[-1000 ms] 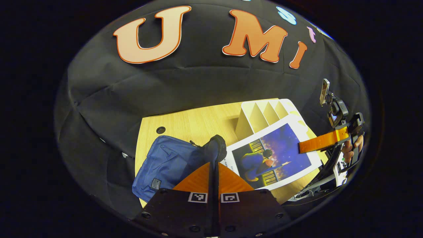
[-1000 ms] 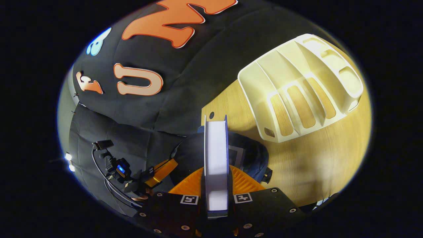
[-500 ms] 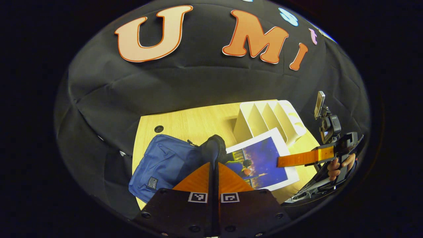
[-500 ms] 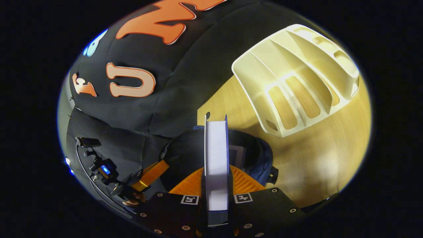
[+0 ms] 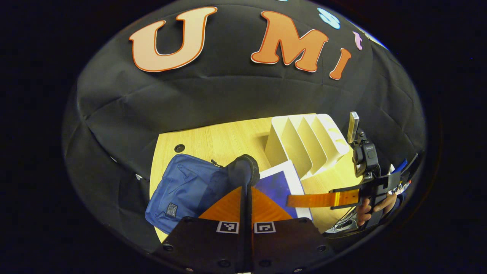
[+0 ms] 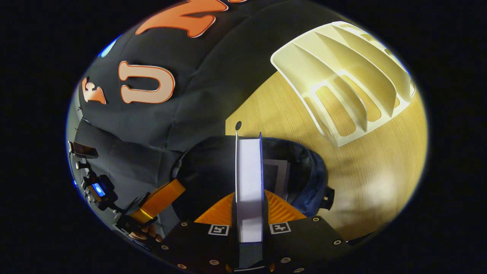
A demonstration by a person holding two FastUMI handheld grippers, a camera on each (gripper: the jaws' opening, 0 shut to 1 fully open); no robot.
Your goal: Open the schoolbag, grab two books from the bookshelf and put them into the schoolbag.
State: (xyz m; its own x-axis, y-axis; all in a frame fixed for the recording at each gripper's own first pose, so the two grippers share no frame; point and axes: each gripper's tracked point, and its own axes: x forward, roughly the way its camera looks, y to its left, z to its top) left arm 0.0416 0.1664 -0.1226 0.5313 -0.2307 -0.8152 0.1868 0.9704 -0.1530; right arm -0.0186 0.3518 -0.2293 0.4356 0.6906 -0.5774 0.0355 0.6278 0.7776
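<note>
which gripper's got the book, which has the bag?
Right gripper clamps the white-paged book edge-on between its fingers. Left gripper is pinched shut on the blue schoolbag's dark opening edge.

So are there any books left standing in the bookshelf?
No, every slot of the white bookshelf stands empty, with bare wooden table showing through its openings.

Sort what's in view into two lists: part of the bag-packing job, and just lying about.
Job: schoolbag, held open by left gripper; book clamped in right gripper; another book already inside; empty bookshelf.

Lying about: table; its cable hole.
</note>
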